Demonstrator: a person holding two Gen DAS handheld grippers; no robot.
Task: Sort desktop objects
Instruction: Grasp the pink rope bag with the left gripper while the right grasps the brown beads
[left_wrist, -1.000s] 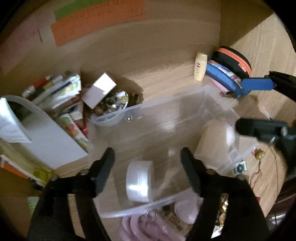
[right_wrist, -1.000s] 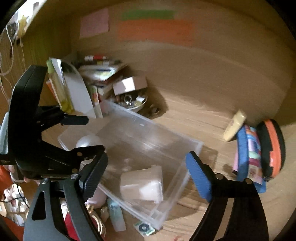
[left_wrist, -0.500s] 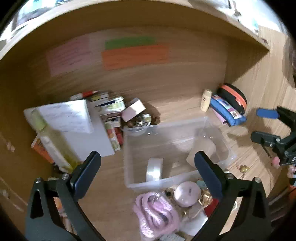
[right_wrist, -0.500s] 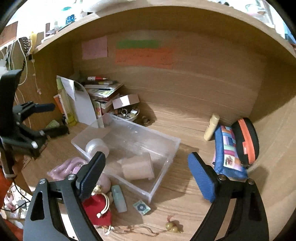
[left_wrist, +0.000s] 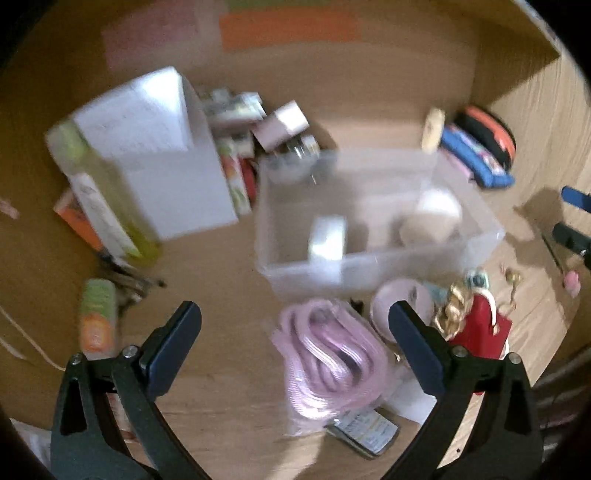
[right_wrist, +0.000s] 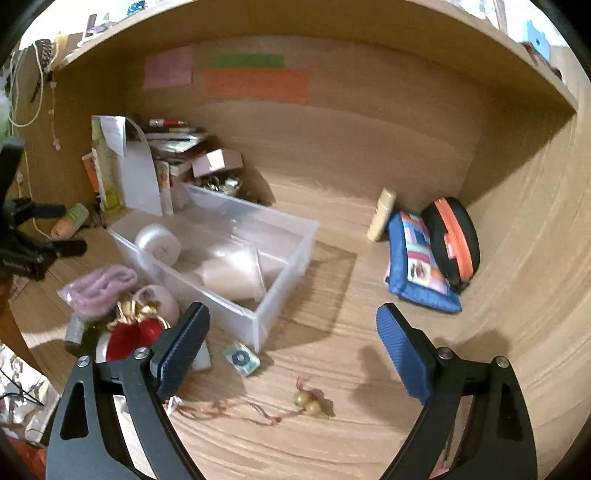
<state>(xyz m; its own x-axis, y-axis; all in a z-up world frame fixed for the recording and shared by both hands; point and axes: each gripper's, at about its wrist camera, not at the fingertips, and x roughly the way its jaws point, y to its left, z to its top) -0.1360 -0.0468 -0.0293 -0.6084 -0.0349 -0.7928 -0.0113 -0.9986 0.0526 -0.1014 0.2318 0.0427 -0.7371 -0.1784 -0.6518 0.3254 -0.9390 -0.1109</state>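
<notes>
A clear plastic bin (right_wrist: 288, 258) stands mid-desk with a white tape roll (right_wrist: 159, 242) and a pale cup (right_wrist: 232, 273) lying inside. The blurred left wrist view shows the bin (left_wrist: 369, 254), the tape roll (left_wrist: 327, 240) and the cup (left_wrist: 432, 218) too. My left gripper (left_wrist: 291, 325) is open and empty, held back over a pink cable bag (left_wrist: 328, 354). My right gripper (right_wrist: 291, 325) is open and empty above bare desk, in front of the bin's near corner.
A red pouch (right_wrist: 129, 336), a round pink case (right_wrist: 159, 302), a small green packet (right_wrist: 242, 358) and a beaded cord (right_wrist: 310, 402) lie before the bin. A blue pouch (right_wrist: 417, 266), black-orange case (right_wrist: 454, 243) and cream bottle (right_wrist: 382, 214) sit right. Books and a file stand (right_wrist: 140, 177) crowd the left.
Both grippers have drawn back from over the bin toward the desk's front, with their jaws spread wider. The tape roll and the cup stay lying in the bin.
</notes>
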